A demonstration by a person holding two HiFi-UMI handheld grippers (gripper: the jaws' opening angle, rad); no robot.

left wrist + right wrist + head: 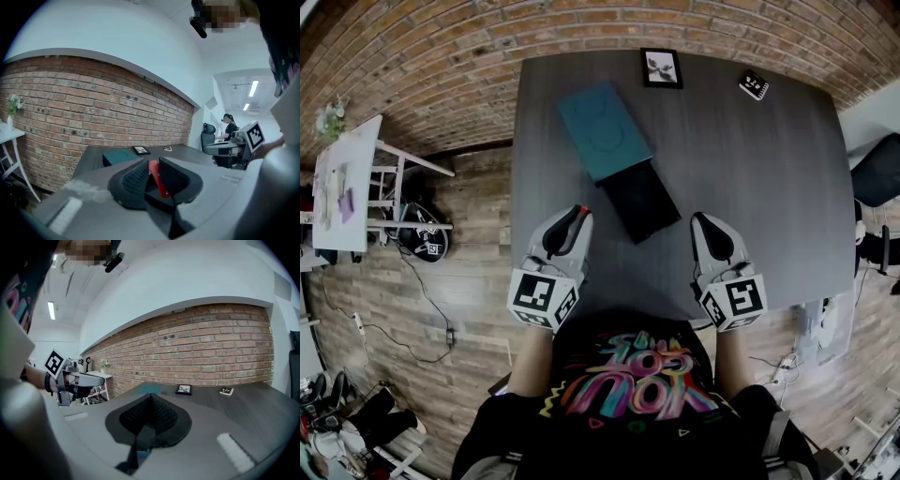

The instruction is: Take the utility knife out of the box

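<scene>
The box lies on the dark table (750, 187): a teal sleeve (602, 131) with a black drawer (639, 200) slid out toward me. My left gripper (579, 214) hovers at the near edge, left of the drawer, shut on the utility knife (581, 208), whose red end pokes out between the fingertips. In the left gripper view the red knife (157, 178) is pinched between the black pads of the left gripper (152, 168), with the teal sleeve (117, 157) beyond. My right gripper (698, 218) sits right of the drawer, shut and empty. In its own view the right gripper (150, 399) has its pads together.
A small framed picture (661, 67) and a marker tile (754, 85) lie at the table's far edge. A white side table (345, 183) with a plant stands to the left against the brick wall. A dark office chair (877, 169) is at the right. Cables run over the floor.
</scene>
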